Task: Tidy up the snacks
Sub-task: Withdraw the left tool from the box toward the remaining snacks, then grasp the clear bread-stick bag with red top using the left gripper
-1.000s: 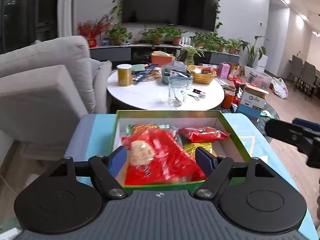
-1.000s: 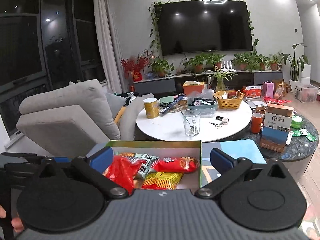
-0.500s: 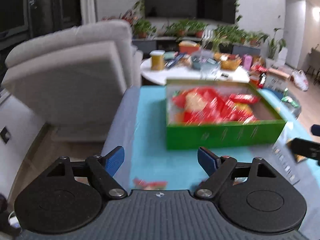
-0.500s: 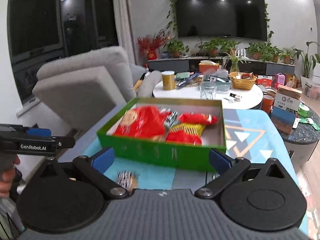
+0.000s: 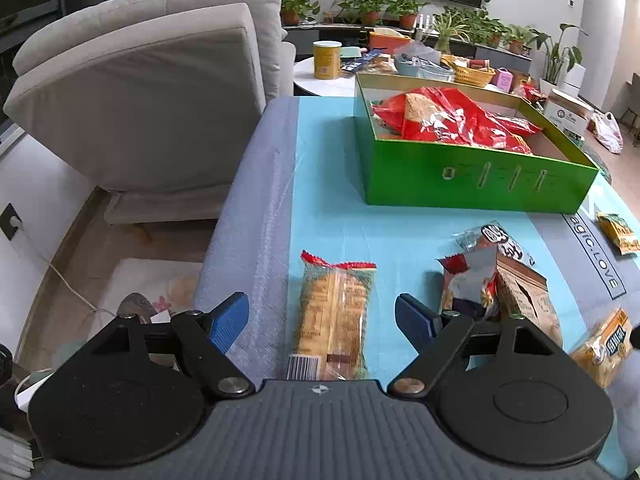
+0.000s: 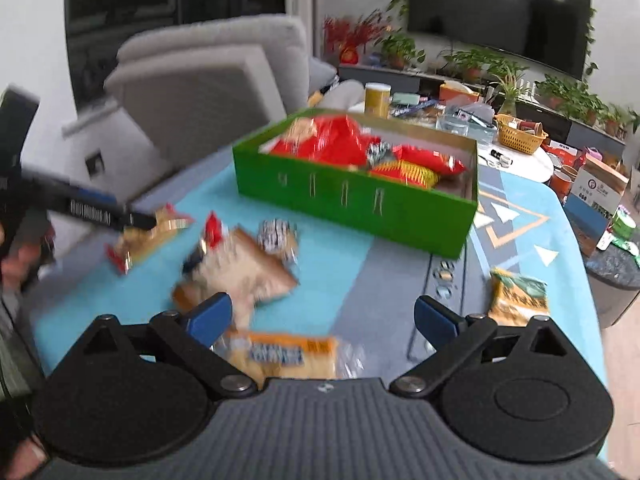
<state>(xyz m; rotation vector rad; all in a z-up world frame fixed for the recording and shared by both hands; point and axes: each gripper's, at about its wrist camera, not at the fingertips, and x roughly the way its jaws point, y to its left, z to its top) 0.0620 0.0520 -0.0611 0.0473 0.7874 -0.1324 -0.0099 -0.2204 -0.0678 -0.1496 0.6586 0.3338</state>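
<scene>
A green box (image 5: 476,184) (image 6: 356,200) holding red and yellow snack bags (image 5: 448,120) (image 6: 332,140) stands on the blue cloth. Loose packets lie in front of it. My left gripper (image 5: 322,318) is open, hovering over a long biscuit packet (image 5: 334,316) with red ends. To its right lie a brown packet pile (image 5: 516,284) and a black-and-white packet (image 5: 496,238). My right gripper (image 6: 322,318) is open above an orange-labelled packet (image 6: 284,354), which also shows in the left wrist view (image 5: 604,346). The left gripper's finger (image 6: 100,212) appears at the left over the biscuit packet (image 6: 148,238).
A yellow-green packet (image 6: 518,298) (image 5: 618,232) lies at the table's right side. A grey armchair (image 5: 160,92) stands left of the table. Behind the box is a round white table (image 6: 516,160) crowded with a yellow can (image 5: 327,59), a basket (image 6: 520,132) and boxes.
Both grippers pulled back from above the green box and tilted down. The loose packets in front of the box have come into view. Both stay open.
</scene>
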